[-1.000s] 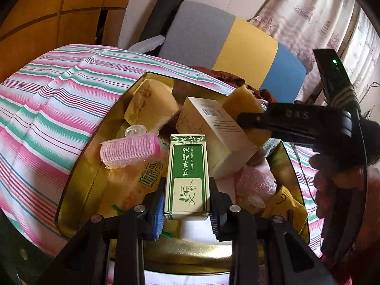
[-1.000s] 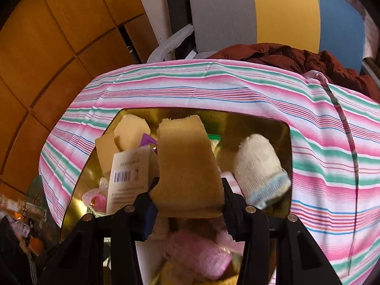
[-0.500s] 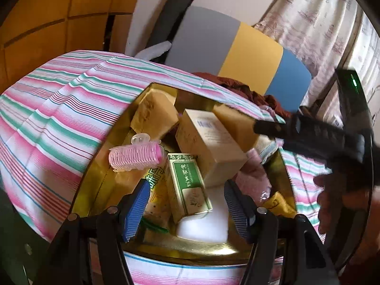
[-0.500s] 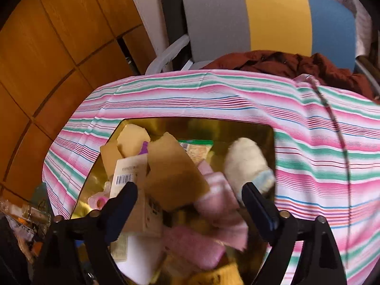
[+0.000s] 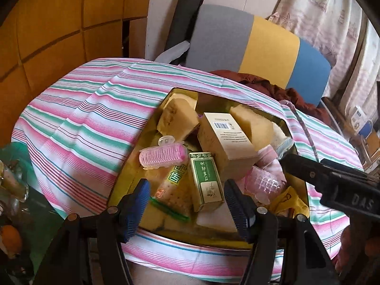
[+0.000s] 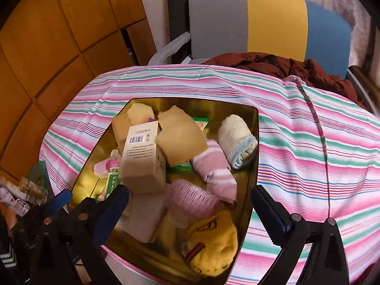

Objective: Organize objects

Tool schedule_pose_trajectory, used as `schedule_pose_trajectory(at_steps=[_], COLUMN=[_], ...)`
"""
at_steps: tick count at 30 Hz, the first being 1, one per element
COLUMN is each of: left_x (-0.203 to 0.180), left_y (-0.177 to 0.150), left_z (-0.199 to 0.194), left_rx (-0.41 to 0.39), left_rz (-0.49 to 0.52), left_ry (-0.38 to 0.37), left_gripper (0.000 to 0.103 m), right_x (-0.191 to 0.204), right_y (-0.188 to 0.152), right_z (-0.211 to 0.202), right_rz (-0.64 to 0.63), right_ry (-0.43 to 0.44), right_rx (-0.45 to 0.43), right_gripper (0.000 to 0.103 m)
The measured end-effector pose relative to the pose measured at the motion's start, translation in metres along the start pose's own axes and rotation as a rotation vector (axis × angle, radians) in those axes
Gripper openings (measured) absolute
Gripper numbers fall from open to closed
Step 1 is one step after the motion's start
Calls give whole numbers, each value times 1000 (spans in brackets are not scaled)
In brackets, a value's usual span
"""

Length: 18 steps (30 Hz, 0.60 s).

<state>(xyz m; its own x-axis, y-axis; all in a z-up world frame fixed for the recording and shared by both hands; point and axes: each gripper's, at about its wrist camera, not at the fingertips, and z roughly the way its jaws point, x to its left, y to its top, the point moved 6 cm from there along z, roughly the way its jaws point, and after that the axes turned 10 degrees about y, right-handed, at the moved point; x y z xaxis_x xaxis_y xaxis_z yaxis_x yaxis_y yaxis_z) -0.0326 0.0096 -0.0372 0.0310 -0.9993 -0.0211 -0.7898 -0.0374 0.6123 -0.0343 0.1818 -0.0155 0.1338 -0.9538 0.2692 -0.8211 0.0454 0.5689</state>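
While both grippers hover empty over the gold tin (image 5: 294,142), the left gripper (image 5: 185,204) with jaws apart, the right gripper (image 6: 190,204) with jaws opening, the green box (image 5: 206,180) lies directly below the left, its long axis running between those pads.

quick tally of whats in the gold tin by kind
In the tin, as far as the two views show; anything buried is not counted:
Sponges: 2
Boxes: 2
Pink hair rollers: 2
Rolled socks: 3
Snack packet: 1
Total: 10
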Motion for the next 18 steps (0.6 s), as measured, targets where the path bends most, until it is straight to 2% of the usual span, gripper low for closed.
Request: schedule_pose_trajectory(at_steps=[7, 11, 16, 18], left_x=[1, 1, 1, 3], left_y=[7, 11, 13, 12], left_z=[-11, -16, -15, -14], left_rx=[-50, -76, -49, -41], left_rz=[31, 50, 46, 42], left_ry=[69, 118, 84, 92], left_gripper=[65, 65, 65, 65], right_x=[8, 11, 11, 11], right_y=[-2, -4, -6, -6], right_z=[-23, -28, -24, -22], right_rz=[-45, -52, -51, -48], right_ry=[-96, -107, -123, -126], right_rx=[-82, -101, -91, -89], right_gripper=[103, 103, 103, 103])
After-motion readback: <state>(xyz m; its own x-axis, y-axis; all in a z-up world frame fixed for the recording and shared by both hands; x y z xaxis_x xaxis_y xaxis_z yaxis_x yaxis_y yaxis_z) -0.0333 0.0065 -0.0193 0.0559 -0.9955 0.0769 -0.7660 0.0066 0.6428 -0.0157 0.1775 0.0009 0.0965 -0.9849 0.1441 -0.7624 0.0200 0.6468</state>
